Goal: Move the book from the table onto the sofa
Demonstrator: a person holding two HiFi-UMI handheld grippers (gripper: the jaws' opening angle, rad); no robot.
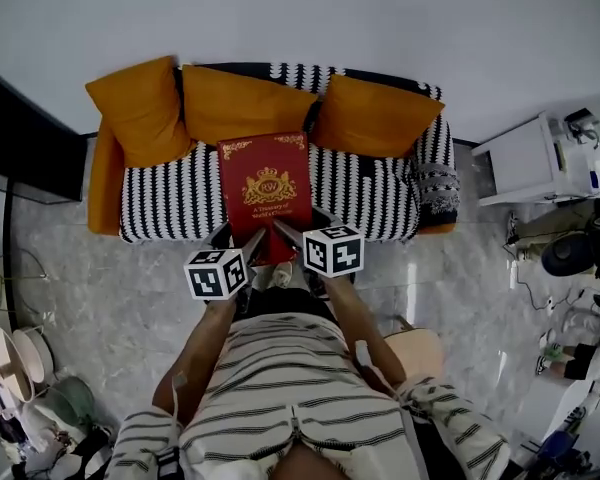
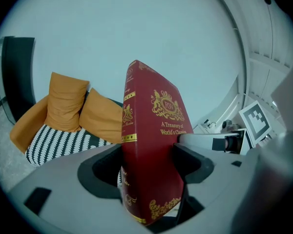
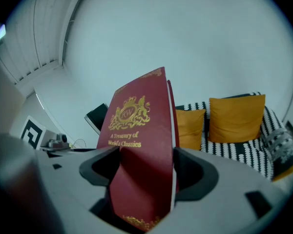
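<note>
1. The red book (image 1: 265,190), gold crest and title on its cover, sits at the centre of the head view. It lies flat-on to the camera over the striped seat of the sofa (image 1: 170,200). Its far edge is near the middle one of the orange cushions (image 1: 245,103). Whether it already rests on the seat or hangs just above it cannot be told.

2. The left tool (image 2: 149,167) is closed onto the book's near end, its pads pressing the spine side. The right tool (image 3: 144,172) is clamped on the same end from the other side, gripping cover and pages together. Neither has anything else in its grasp.

3. Both grips sit at one short edge, so most of the book's length reaches out unsupported. It could sag or pivot in the pads if either hold loosens.

4. In the right gripper view the page block shows as a pale line beside the cover. Letting go unevenly might let the covers splay and the pages crease.

5. The held end is close to the seat's front edge, at lower centre. If set down too near that edge, the book could tip onto the marble floor (image 1: 110,288).
</note>
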